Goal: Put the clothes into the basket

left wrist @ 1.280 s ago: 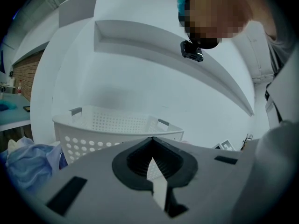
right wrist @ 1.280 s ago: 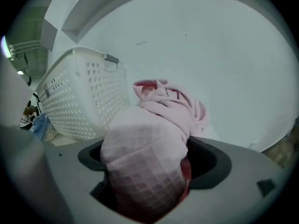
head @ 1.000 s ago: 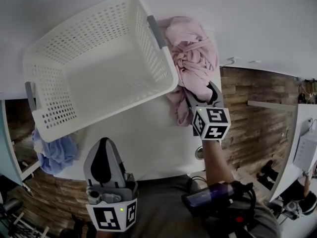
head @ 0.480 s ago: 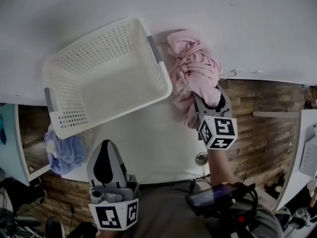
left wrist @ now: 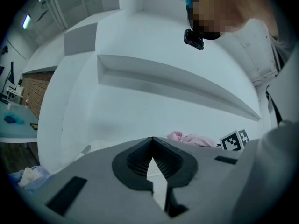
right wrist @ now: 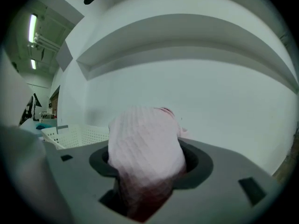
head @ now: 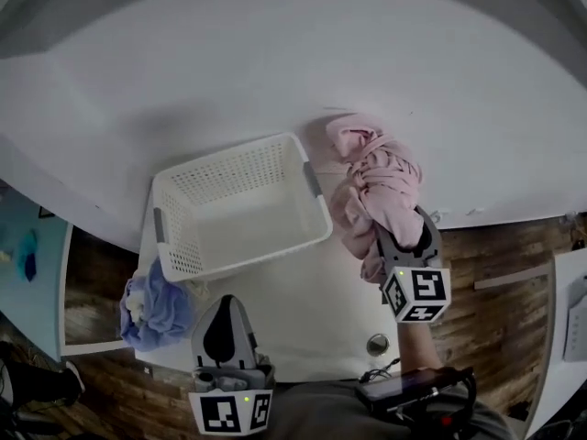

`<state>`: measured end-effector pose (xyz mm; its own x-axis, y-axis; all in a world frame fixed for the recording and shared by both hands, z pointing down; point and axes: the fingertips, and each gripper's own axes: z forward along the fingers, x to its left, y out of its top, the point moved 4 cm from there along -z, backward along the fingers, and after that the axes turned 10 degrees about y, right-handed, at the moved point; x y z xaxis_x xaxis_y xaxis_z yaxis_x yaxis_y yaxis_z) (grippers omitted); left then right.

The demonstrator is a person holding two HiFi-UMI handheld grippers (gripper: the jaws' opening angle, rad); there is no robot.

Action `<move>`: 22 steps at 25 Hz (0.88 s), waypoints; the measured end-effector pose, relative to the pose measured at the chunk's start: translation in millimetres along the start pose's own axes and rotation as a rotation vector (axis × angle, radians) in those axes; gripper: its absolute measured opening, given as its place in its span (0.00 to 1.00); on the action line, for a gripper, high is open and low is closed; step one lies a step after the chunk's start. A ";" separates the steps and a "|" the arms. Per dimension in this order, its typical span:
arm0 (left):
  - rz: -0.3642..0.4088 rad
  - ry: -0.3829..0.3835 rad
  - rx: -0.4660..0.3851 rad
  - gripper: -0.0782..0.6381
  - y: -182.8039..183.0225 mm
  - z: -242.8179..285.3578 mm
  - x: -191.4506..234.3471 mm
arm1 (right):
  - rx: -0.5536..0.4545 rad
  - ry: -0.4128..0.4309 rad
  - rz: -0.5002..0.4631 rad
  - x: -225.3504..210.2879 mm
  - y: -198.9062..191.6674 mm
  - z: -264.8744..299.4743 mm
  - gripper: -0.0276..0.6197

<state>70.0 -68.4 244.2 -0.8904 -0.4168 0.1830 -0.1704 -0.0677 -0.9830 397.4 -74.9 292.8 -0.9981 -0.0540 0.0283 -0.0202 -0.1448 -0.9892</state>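
Right gripper [head: 404, 239] jaws are pinched partway shut on just a bunch of the pink garment [head: 376, 186], rest trailing past the tips, basket [head: 174, 236] off to their left, so it might slip or snag the rim; left gripper [head: 227, 302] jaws closed, empty.

A bunched pale pink ribbed cloth garment [right wrist: 144, 141] sits clamped between the grey jaws of the right gripper [right wrist: 148, 168], a white perforated plastic basket [right wrist: 80, 134] beyond at left.
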 end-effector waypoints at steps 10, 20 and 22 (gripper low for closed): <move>0.152 -0.029 0.118 0.12 -0.3 -34.9 58.9 | -0.182 0.065 -0.124 72.1 133.0 -18.8 0.49; 0.029 0.034 0.027 0.12 29.9 -20.8 111.9 | -0.149 0.244 -0.095 180.2 138.8 22.6 0.50; 0.012 0.044 0.014 0.12 35.7 -19.6 123.5 | -0.105 0.271 -0.084 193.4 123.4 34.0 0.50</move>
<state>-54.3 -104.5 231.8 -0.9101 -0.3773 0.1712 -0.1538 -0.0761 -0.9852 203.9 -136.8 181.1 -0.9714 0.2218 0.0853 -0.0951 -0.0341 -0.9949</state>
